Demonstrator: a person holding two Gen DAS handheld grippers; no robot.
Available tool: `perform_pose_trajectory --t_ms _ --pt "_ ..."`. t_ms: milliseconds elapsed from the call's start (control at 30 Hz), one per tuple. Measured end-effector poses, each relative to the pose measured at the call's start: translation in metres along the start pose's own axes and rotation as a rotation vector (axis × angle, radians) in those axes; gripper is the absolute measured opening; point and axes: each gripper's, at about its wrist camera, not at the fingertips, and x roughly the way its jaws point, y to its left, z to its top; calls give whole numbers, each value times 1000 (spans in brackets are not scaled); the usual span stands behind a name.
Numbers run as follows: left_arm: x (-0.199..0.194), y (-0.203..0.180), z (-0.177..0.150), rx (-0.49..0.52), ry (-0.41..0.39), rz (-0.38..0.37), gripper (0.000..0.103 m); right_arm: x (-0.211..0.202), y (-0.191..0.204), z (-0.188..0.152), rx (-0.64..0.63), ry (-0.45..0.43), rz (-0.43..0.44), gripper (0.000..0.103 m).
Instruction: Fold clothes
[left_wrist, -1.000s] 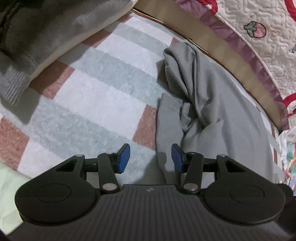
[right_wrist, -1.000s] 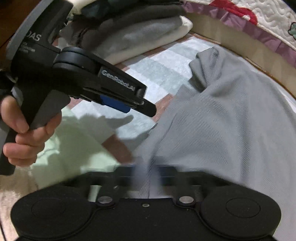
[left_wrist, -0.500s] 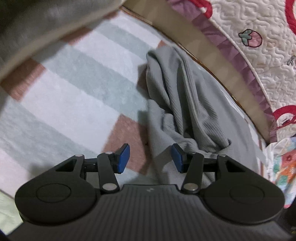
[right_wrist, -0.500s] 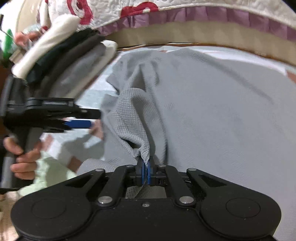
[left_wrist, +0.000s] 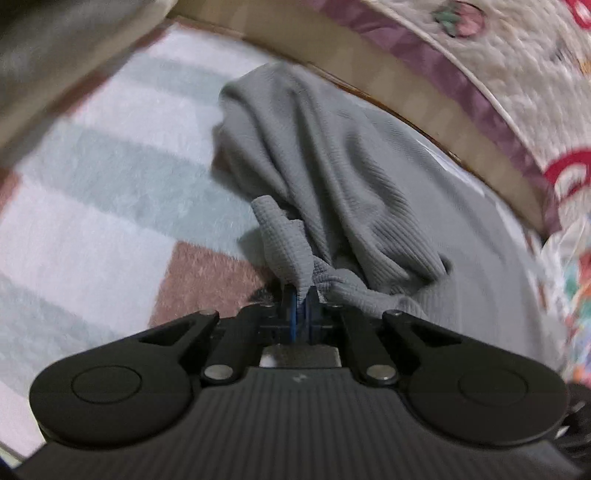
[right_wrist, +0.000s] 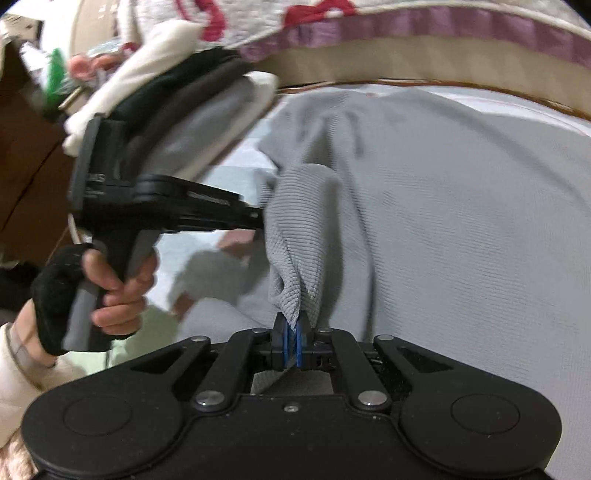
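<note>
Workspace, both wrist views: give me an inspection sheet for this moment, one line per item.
Surface: checked blanket in white, pale green and brown.
Job's things: grey shirt lying rumpled, one edge bunched and lifted.
Clutter: pile of folded clothes at the far left.
Grippers: left gripper shut on the shirt; right gripper pads on a shirt fold, jaws easing open; hand on the left handle.
Cables: nothing seen.
Surroundings: quilt with red and strawberry patterns along the far side.
</note>
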Motion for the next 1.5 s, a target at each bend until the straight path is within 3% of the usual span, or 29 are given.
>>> perform_pose_trajectory --t_ms 133,167,200,333,400,533,567,767,833,900,1000,1200,1300,1433,1500 --pt "-69 2 -2 69 -165 79 3 -19 4 9 -13 -36 53 16" --pt "-87 8 -3 72 -217 92 3 -23 4 11 -8 -41 73 23" --pt "-103 14 -3 59 -262 111 3 -25 5 11 -16 -46 76 29" --pt "-150 45 -2 -75 -380 115 3 -27 25 6 -103 20 122 29" --pt "-157 50 -6 -82 -406 144 3 -29 41 5 -146 47 168 29" --pt "-167 61 -12 -127 -423 98 3 -22 83 4 -237 102 229 32" --pt "-170 64 -13 -141 -426 89 3 -19 97 4 -287 117 221 37" --pt "-169 86 -18 -227 -401 102 3 -3 163 8 -536 153 178 45" --pt "-165 92 -18 -258 -389 85 3 23 171 18 -548 181 135 46" --pt "-162 95 -18 -274 -384 78 3 46 179 15 -585 197 43 57" --pt "-160 96 -20 -286 -378 83 3 65 181 4 -677 197 -50 59" --pt "-156 110 -26 -373 -363 60 3 75 168 -5 -602 260 -18 59" --pt "-152 123 -31 -454 -355 5 3 82 160 -11 -569 268 -50 60" --pt "-145 129 -35 -489 -338 -8 3 88 145 -13 -480 271 -47 60" --pt "-143 128 -36 -488 -336 1 3 88 146 -19 -524 258 -53 60"
